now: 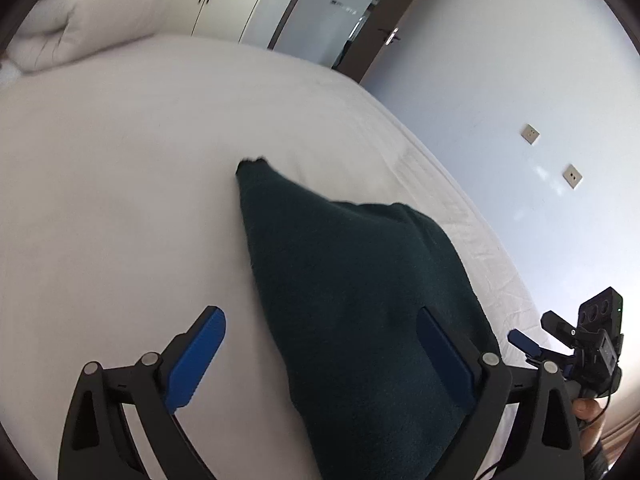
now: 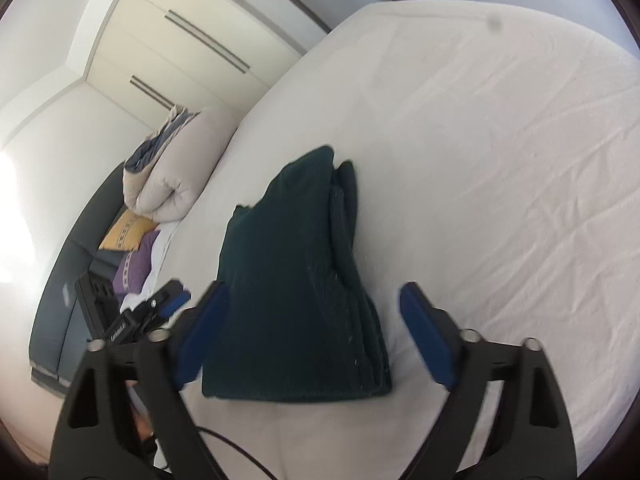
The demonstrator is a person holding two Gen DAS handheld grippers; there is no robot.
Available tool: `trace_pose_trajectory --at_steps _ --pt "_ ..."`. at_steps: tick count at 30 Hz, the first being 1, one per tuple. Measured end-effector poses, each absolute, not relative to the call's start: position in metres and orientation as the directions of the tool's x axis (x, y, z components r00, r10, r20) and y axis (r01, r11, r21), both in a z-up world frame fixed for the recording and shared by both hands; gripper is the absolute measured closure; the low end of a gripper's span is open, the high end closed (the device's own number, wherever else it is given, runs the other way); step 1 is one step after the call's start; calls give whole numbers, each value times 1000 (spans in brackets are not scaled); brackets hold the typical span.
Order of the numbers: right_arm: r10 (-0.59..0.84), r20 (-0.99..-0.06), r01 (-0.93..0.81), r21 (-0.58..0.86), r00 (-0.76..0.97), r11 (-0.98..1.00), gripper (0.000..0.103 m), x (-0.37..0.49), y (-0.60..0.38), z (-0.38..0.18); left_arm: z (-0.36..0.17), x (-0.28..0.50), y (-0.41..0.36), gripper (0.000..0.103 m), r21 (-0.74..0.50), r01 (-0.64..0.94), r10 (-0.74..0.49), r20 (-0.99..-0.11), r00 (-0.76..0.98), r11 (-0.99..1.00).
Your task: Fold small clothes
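1. The left gripper (image 1: 320, 360) is nearest in its own view. Its two blue fingers (image 1: 196, 360) stand wide apart and hold nothing. The right one lies over the dark green folded cloth (image 1: 352, 300); I cannot tell whether it touches the cloth.
2. The right gripper (image 2: 316, 332) has its jaws also wide apart, with nothing between them but the near end of the cloth (image 2: 296, 292). The left finger (image 2: 200, 332) is just beside the cloth's left edge; the right finger is apart from it.
3. The cloth lies on the white bed sheet (image 2: 500, 200). It is folded in several layers, which show along its right edge, and its near edge is straight.
4. Around the cloth the sheet is bare on the far side and to the right, with light wrinkles.
5. The bed edge (image 1: 460, 208) runs near the cloth's right side in the left view.
6. A rolled duvet (image 2: 176, 168) and pillows (image 2: 132, 240) lie well apart, at the head of the bed.
7. Beyond stands a wardrobe (image 2: 180, 40).
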State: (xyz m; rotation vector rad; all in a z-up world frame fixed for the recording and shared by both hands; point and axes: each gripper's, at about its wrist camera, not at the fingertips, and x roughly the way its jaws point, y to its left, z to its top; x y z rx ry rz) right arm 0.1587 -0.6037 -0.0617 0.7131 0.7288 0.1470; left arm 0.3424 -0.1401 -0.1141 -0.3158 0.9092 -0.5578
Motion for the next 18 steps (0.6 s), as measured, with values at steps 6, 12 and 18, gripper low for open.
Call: trace_pose_trajectory --at_steps 6,12,18 --pt "436 -672 153 630 599 761 14 221 -618 -83 -164 355 -146 19 -680 214 -712 -657 246 701" --pt "470 -725 136 604 505 786 48 276 -592 -107 -164 368 -163 36 -672 196 -700 -683 209 714" --pt "350 -801 157 474 485 867 78 288 -564 -105 -141 350 -167 62 -606 242 -652 -719 240 758"
